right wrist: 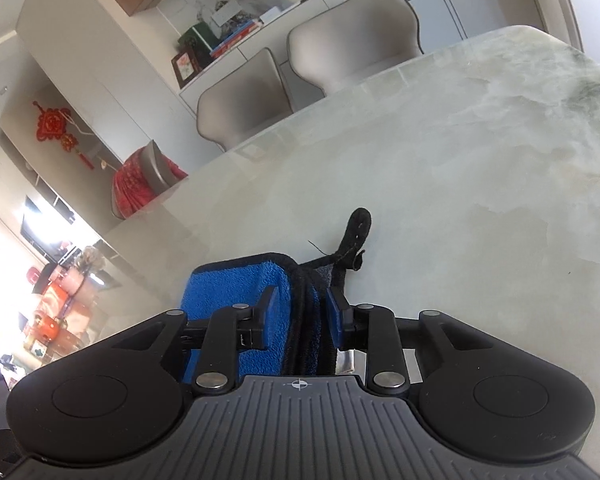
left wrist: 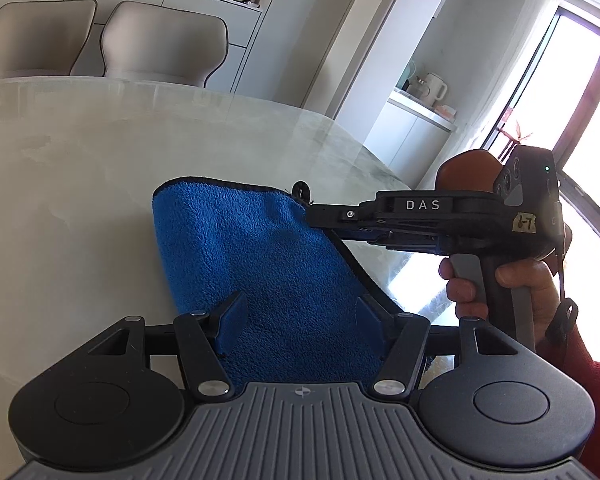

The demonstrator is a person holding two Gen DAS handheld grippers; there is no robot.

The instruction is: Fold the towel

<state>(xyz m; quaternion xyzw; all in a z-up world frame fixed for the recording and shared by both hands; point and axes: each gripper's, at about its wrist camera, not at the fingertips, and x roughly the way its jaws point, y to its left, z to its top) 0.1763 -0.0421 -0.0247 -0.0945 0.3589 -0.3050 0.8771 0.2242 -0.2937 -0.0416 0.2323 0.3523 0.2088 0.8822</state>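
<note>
The blue towel [left wrist: 260,264] lies folded on the pale marble counter [left wrist: 80,168], directly ahead of and beneath the left gripper [left wrist: 296,320], with its black-bound edges stacked on the side toward the right gripper [right wrist: 300,314]. A black hanging loop [right wrist: 354,240] pokes out from the far corner, just past the right gripper's fingertips.

The left gripper's jaws stand well apart, one on either side of the near part of the towel, and neither pad appears to press on the fabric. The right gripper's jaws are partly parted around the layered edge; in its own view the stacked bindings run between the pads with a little slack on each side, so the hold on that corner looks loosened rather than clamped. A hand [left wrist: 500,292] in a red sleeve [left wrist: 592,392] holds the right gripper's handle.

Judged from this layout, a fold is laid down and the step in hand is letting go of the carried edge. The next move probably calls for the right gripper to part a little more and back straight away from the bindings without dragging the top layer or snagging the loop. After that, either gripper could smooth the stack, or both could take a fresh edge if another fold is wanted. The layers look soft and thick, so they may spring up slightly once freed.
</note>
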